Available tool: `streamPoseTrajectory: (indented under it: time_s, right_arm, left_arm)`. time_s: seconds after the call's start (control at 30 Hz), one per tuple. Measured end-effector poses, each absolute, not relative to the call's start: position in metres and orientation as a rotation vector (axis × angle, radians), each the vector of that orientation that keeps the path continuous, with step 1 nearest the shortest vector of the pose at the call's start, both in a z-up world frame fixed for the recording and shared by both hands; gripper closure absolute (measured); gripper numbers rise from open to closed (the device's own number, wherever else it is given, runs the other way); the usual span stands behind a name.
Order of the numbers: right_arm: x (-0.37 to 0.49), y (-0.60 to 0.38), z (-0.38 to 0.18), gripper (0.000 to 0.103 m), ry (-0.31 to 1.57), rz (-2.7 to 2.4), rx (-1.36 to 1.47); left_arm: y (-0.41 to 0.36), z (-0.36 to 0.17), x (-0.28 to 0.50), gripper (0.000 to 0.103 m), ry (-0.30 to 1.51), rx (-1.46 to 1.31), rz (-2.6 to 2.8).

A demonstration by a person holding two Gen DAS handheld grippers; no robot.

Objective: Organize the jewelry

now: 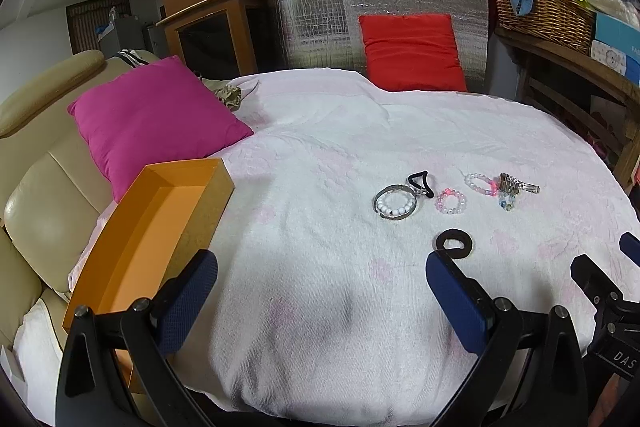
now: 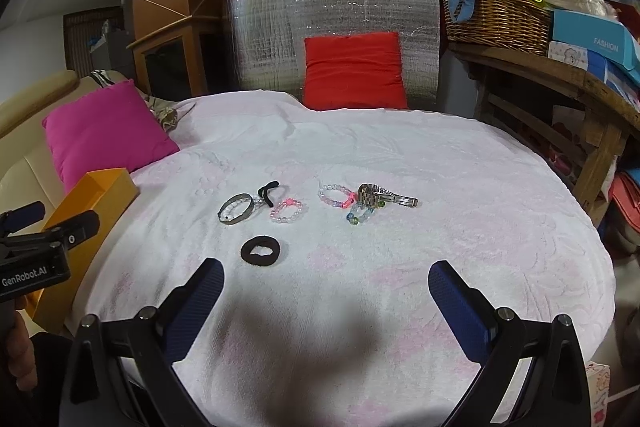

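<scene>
Jewelry lies on a white towel-covered table point(image 1: 320, 155). A silver bangle point(image 1: 396, 203) rings a white bead bracelet. Beside it lie a thin black hair tie point(image 1: 420, 183), a pink bead bracelet point(image 1: 452, 202), a white-pink bracelet point(image 1: 480, 183), a silver watch point(image 1: 516, 185), a blue-green bead piece point(image 1: 506, 205) and a black scrunchie point(image 1: 455, 243). The same items show in the right wrist view, with the scrunchie point(image 2: 260, 251) nearest and the watch point(image 2: 384, 199) at the right. An empty orange box point(image 1: 160, 223) stands at the left. My left gripper point(image 1: 320, 291) and right gripper point(image 2: 326, 297) are open and empty, short of the jewelry.
A magenta cushion point(image 1: 156, 119) lies on a beige sofa point(image 1: 44, 195) at the left. A red cushion point(image 1: 412, 53) leans on a silver foil panel point(image 1: 320, 7) at the back. A wooden shelf point(image 2: 560, 79) with a wicker basket point(image 2: 496, 17) stands at the right.
</scene>
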State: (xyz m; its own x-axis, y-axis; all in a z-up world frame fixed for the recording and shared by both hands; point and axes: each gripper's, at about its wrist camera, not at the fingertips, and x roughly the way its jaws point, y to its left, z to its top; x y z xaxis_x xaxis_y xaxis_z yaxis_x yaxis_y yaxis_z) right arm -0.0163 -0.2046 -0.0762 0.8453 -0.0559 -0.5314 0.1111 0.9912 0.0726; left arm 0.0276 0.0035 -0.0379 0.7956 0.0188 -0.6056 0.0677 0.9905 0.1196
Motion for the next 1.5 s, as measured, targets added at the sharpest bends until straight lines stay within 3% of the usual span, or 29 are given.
streamPoseTrajectory:
  time_s: [1.07, 1.5]
  right_arm:
    - [-0.014, -0.209, -0.076, 0.000, 0.567, -0.085, 0.140]
    - [0.044, -0.264, -0.068, 0.000, 0.623, -0.072, 0.238]
  left_arm:
    - [0.009, -0.046, 0.035, 0.000, 0.674, 0.135, -0.024]
    - [0.020, -0.063, 0.105, 0.000, 0.772, 0.069, -0.049]
